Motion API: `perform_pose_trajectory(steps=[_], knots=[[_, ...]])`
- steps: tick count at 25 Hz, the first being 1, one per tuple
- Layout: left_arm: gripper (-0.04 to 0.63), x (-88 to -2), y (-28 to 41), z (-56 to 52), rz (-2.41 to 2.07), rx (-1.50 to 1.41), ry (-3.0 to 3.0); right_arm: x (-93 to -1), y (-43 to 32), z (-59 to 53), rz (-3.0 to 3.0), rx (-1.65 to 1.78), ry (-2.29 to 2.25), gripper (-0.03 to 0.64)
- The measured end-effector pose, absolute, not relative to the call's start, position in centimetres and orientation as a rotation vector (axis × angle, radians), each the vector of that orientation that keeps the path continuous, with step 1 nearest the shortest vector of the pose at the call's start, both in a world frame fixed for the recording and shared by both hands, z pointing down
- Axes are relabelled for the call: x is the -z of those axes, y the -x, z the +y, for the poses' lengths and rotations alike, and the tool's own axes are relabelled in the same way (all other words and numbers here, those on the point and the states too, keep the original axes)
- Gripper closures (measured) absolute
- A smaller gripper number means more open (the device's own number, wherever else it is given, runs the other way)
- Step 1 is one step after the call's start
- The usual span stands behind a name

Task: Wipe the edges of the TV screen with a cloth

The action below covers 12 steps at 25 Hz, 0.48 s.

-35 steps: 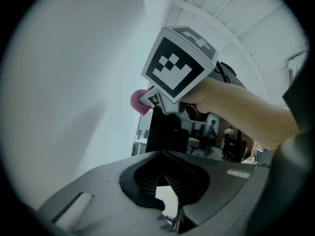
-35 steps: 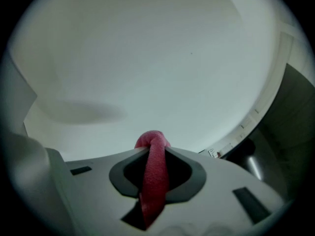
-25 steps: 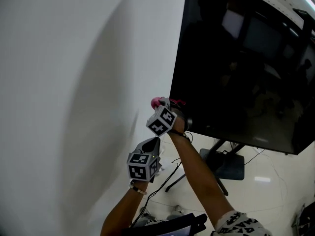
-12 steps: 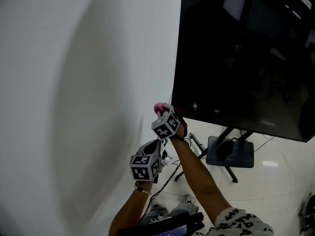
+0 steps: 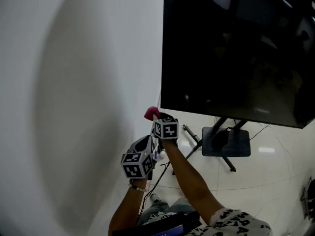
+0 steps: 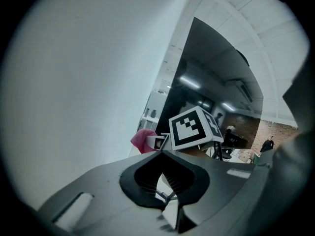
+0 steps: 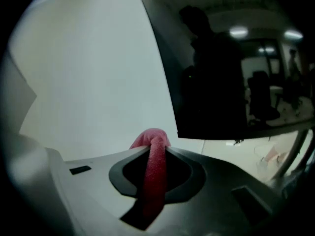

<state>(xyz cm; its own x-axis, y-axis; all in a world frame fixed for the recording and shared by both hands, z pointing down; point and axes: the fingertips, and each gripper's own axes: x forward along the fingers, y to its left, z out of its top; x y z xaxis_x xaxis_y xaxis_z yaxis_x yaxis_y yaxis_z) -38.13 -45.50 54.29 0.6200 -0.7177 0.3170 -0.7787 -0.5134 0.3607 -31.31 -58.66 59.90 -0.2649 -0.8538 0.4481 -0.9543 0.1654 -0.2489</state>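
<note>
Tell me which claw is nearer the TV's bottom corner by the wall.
Right. The right claw, gripping the cloth, sits just below that corner of the TV. The left claw hangs lower, beneath the right one, farther from it.

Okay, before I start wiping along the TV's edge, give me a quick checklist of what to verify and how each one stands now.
1. Cloth clamped in right gripper: ok.
2. Cloth touching the TV edge: not ok; it sits just below-left of the lower left corner.
3. Left gripper empty, jaws together: ok.
4. Left gripper clear of the TV: ok, lower down near the wall.
5. Dust on the edge: cannot tell.
</note>
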Motion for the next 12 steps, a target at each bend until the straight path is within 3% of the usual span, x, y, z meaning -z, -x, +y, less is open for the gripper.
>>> perform_pose_trajectory(steps=[4, 12], knots=[[0.597, -54.5, 37.7, -45.8, -1.162, -0.18, -2.375, -61.8, 29.4, -59.1, -2.227, -1.195, -1.915, 0.552], [0.597, -54.0, 38.0, -46.1, -1.131, -0.19, -2.383, -60.2, 27.8, -59.1, -2.271, -1.25, -2.076, 0.552]])
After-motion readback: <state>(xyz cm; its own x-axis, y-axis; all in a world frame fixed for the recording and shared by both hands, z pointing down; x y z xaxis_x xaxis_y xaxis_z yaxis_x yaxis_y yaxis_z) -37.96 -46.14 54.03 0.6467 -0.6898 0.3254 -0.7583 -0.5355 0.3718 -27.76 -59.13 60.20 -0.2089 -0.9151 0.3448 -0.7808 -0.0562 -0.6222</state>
